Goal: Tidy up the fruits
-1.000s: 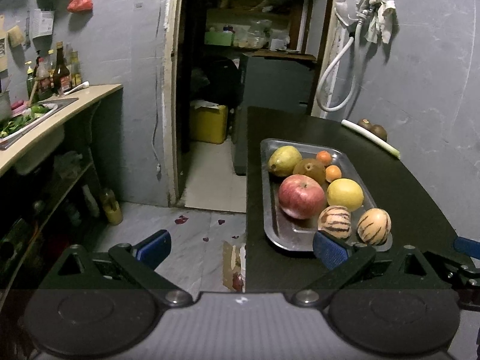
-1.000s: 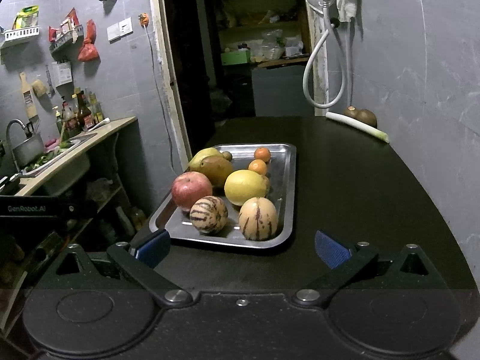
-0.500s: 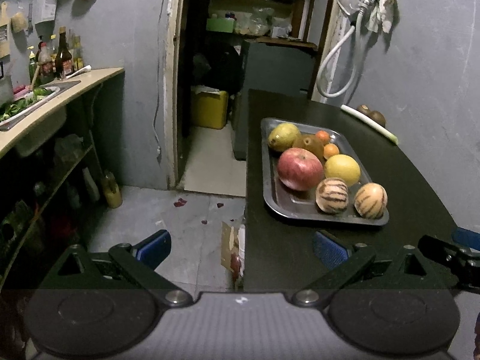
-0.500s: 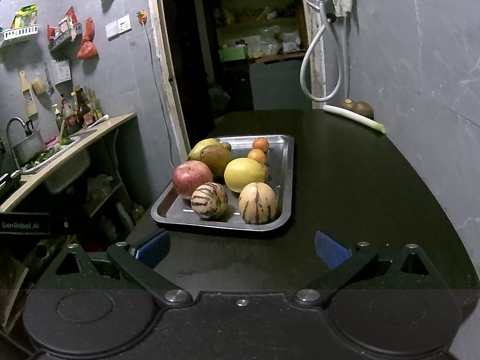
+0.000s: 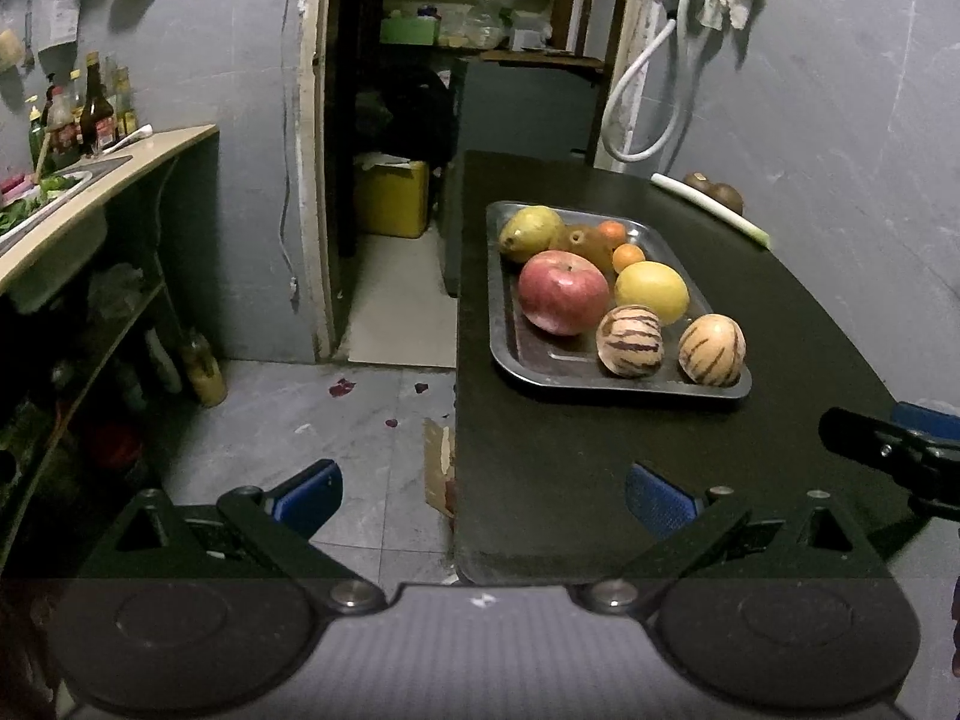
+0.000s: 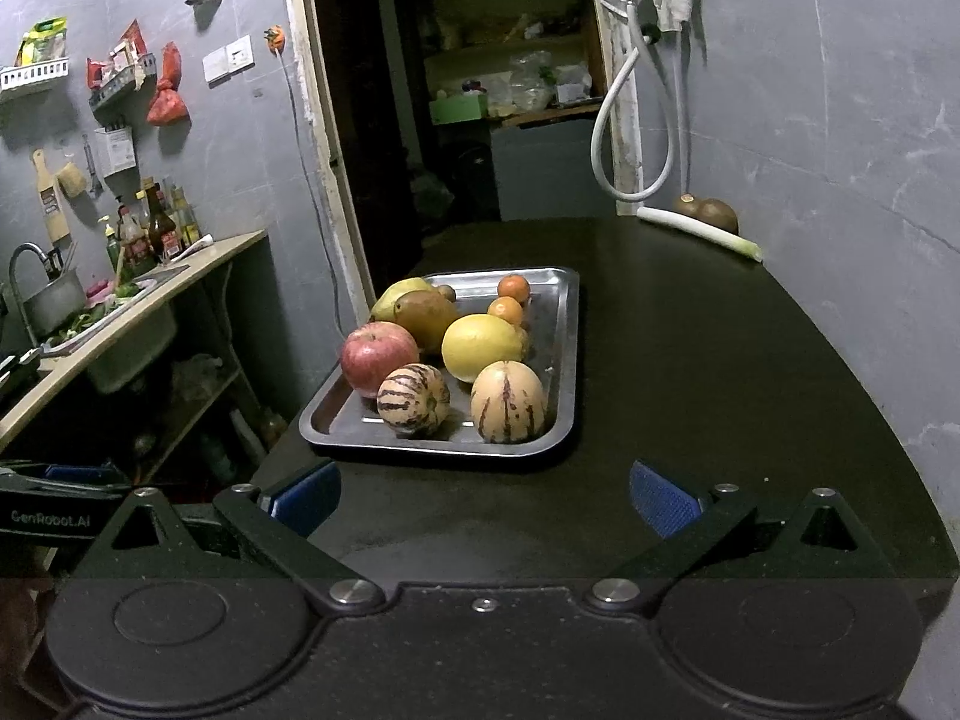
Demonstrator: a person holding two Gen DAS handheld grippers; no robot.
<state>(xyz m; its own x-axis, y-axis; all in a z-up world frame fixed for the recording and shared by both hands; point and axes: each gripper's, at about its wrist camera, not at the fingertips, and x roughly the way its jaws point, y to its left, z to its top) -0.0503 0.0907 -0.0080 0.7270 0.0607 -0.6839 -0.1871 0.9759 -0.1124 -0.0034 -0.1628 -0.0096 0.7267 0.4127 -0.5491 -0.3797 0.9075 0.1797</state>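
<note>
Both wrist views look forward, slightly downward, from just short of the desk (image 6: 690, 360): the left from its left corner, the right centred. Both share the fruit tray (image 5: 600, 381) mid-frame.

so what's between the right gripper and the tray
Only bare black table between the right gripper and the tray, seen in the right wrist view.

You see a red apple (image 6: 379, 357), a yellow citrus (image 6: 483, 347), two cream, brown-striped melons (image 6: 413, 400) and blue-padded tongs (image 6: 483, 498).

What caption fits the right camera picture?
Open right gripper faces a metal tray of fruit on the dark table.
</note>
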